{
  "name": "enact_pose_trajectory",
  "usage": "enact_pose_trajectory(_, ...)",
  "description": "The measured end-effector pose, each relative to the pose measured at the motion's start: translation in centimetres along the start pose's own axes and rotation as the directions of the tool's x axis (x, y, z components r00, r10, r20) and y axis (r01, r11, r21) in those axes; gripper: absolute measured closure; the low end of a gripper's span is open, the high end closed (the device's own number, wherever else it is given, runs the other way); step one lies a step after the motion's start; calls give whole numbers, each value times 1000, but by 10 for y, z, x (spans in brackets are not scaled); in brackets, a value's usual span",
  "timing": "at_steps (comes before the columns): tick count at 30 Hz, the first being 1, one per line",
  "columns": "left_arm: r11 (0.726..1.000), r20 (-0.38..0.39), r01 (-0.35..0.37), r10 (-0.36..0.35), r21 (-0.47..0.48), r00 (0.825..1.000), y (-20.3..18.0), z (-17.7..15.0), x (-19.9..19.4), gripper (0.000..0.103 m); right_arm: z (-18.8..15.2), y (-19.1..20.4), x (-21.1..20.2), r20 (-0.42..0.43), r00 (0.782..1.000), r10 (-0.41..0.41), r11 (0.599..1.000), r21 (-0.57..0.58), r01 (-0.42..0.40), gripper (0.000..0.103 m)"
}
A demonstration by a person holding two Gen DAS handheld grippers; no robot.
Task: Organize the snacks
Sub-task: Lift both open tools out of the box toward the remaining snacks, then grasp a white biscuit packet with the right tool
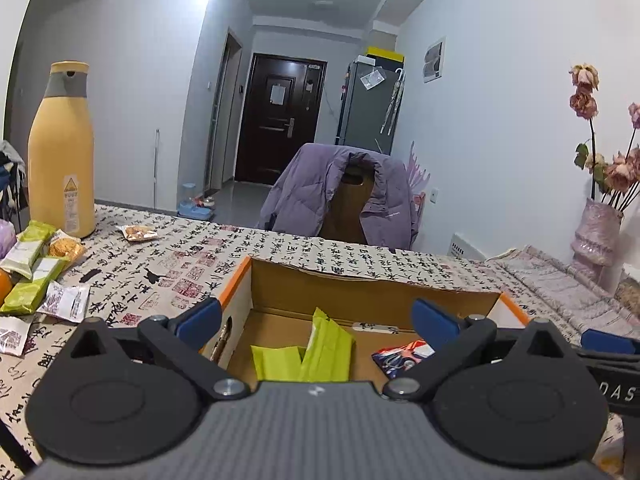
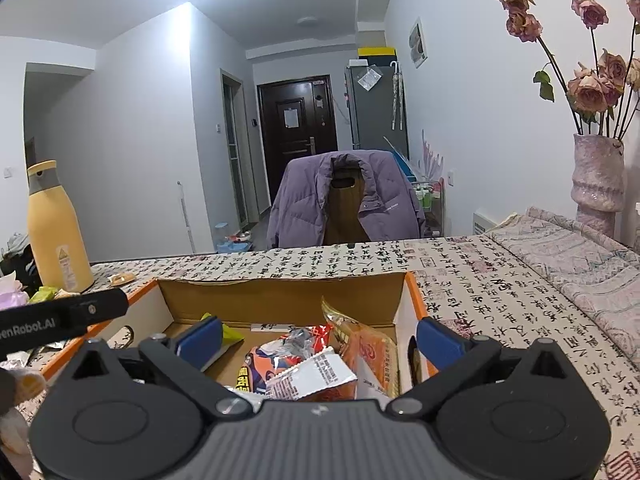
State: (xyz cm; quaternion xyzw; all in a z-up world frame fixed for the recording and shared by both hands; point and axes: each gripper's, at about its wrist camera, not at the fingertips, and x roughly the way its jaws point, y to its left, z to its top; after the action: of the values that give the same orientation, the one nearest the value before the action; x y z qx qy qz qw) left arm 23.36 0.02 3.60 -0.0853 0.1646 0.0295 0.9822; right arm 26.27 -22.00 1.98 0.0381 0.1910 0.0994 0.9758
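Left gripper (image 1: 316, 320): blue-padded jaws spread wide, nothing between them, above the cardboard box (image 1: 372, 284). Right gripper (image 2: 320, 338): jaws likewise spread and empty over the same box. Box contents: lime-green packets (image 1: 320, 352) at left; red-orange and white printed snack bags (image 2: 308, 364) at right. Loose snacks (image 1: 36, 276), green and white wrappers, lie far left on the calligraphy tablecloth (image 1: 280, 252), near a yellow bottle (image 1: 62, 152).

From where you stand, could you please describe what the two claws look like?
Both look alike. The left claw and right claw each have blue pads on black linkage arms with silver pivot pins, two rounded black housings and a ribbed grey body. White lettering marks the left one's side.
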Motion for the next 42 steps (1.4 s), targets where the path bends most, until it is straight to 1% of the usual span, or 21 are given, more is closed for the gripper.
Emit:
enact_pose_trajectory(4, 1000, 3, -2, 2, -5, 1000, 1, 5, -8, 0, 2, -2, -9, -3, 1000, -2, 1000, 1, 2, 0)
enact_pose_trajectory(8, 1000, 5, -5, 5, 12, 1000, 2, 6, -17, 0, 2, -1, -19, -6, 1000, -3, 1000, -12, 3, 0)
enact_pose_trajectory(13, 1000, -8, -3, 3, 18, 1000, 6, 1, -28, 0, -4, -1, -30, -33, 999, 1, 1000, -27, -2, 0)
enact_pose_trajectory(18, 1000, -31, 0, 0, 27, 1000, 12, -10, -41, 0, -18, -2, -43, -67, 998, 5, 999, -42, -8, 0)
enact_pose_trajectory(27, 999, -71, 10, -7, 46, 997, 22, -32, -65, 0, -44, -10, -63, -126, 992, -11, 998, -69, 3, 0)
enact_pose_trajectory(31, 997, -89, 18, -11, 72, 996, 28, -42, -77, 0, -56, -17, -72, -156, 988, -14, 997, -82, 1, 0)
enact_pose_trajectory(38, 994, -142, 27, -12, 104, 990, 36, -67, -88, 0, -78, -25, -77, -231, 973, -30, 994, -111, 4, 0)
enact_pose_trajectory(42, 992, -164, 30, -10, 123, 986, 38, -83, -89, 0, -86, -26, -74, -258, 965, -40, 993, -118, 10, 0)
